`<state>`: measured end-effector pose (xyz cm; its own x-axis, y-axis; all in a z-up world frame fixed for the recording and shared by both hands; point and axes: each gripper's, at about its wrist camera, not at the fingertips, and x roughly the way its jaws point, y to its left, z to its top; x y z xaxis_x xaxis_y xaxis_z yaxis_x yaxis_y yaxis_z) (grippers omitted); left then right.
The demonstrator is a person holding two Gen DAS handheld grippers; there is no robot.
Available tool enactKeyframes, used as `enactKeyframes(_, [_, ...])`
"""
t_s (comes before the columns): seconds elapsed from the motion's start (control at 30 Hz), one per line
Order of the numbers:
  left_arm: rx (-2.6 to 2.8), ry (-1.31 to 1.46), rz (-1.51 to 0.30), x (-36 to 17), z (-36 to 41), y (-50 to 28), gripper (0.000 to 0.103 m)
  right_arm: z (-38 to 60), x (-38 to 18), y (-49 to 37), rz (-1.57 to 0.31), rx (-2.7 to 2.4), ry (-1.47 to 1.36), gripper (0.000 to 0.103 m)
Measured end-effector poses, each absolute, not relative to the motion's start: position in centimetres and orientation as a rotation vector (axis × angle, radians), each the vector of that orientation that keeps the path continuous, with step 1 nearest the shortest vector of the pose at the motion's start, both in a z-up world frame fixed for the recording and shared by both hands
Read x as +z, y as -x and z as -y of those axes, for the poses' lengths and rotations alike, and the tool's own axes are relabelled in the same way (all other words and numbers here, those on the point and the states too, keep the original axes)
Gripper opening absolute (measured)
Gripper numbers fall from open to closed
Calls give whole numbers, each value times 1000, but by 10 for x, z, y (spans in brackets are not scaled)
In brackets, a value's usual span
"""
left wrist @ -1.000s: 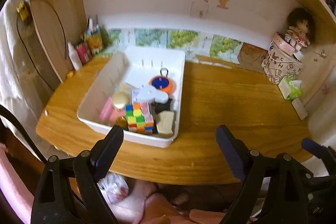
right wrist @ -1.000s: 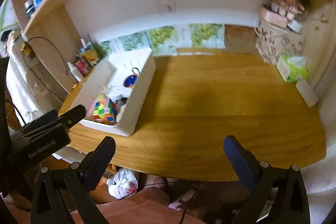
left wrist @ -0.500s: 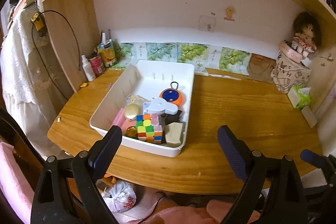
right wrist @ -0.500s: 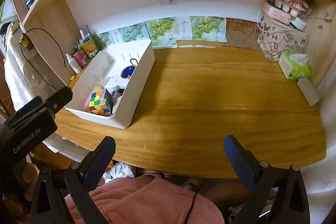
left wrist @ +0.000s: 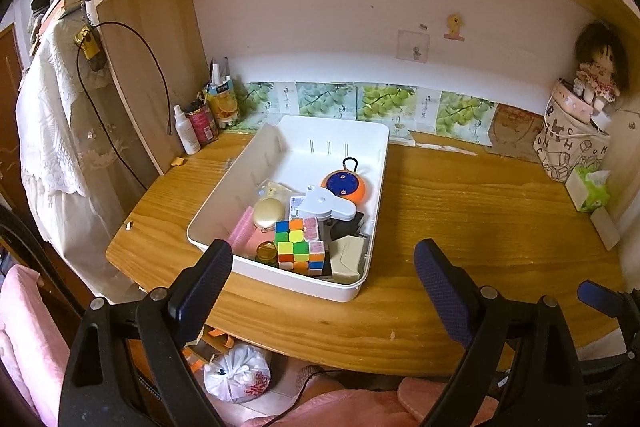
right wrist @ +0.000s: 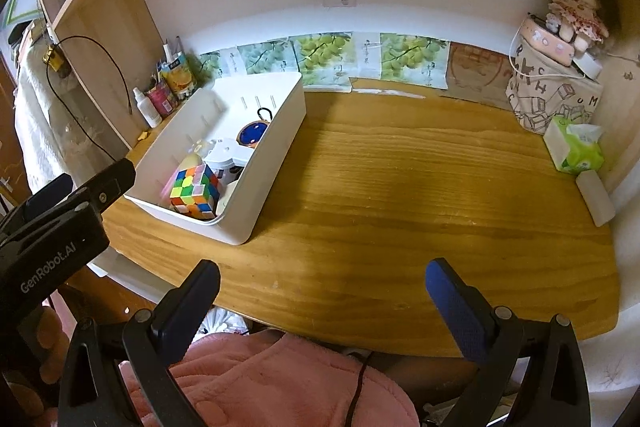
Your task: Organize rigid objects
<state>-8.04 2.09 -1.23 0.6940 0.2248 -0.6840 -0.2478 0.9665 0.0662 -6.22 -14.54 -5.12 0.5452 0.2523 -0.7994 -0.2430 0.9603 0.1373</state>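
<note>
1. Left claw (left wrist: 322,279): jaws spread wide, holding nothing, hanging off the near edge of the counter (left wrist: 460,211) and facing the white bin (left wrist: 372,183).
2. Right claw (right wrist: 322,301): jaws equally wide and empty, over the near counter edge, well apart from the bin, which lies to its left.
3. Task items: all visible rigid objects sit inside the white bin, crowded toward its near end. These include a Rubik's cube (left wrist: 299,242), a white tape dispenser (left wrist: 328,207), an orange-and-blue round gadget (left wrist: 344,185), a gold compact (left wrist: 269,213), a pink comb (left wrist: 240,231) and a tan block (left wrist: 347,259). The far end of the bin is bare.
4. Progress judgement: no item is gripped; the sorting work appears either finished or not begun. The frames do not settle which.
5. Hazard, crowding: the items touch or overlap. A wide claw descending on the cube would likely strike the tape dispenser or the tan block and scatter them.
6. Hazard, bin shift: the bin's near corner sits close to the counter edge. A push against its wall could slide it off.
7. Hazard, claw collision: both claws occupy the same near edge; converging on the bin together risks contact between them.
8. Hazard, bystanders: the bottles (left wrist: 200,125) left of the bin could topple if the left claw swings wide.
</note>
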Motion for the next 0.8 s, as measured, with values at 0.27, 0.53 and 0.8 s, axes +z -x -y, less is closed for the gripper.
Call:
enactKeyframes(0.27, [235,-1,-783,-15,-10,73,94,147,-55,59,-978,279,-20,103])
enactKeyframes(0.53, [213,-3,-806,-17,-6,66,94,150,-62,55,-1024,261,-29,103])
enactKeyframes(0.8, [205,-21,-832,-20,0,65,94,156,-68,56,-1065,251,-54,103])
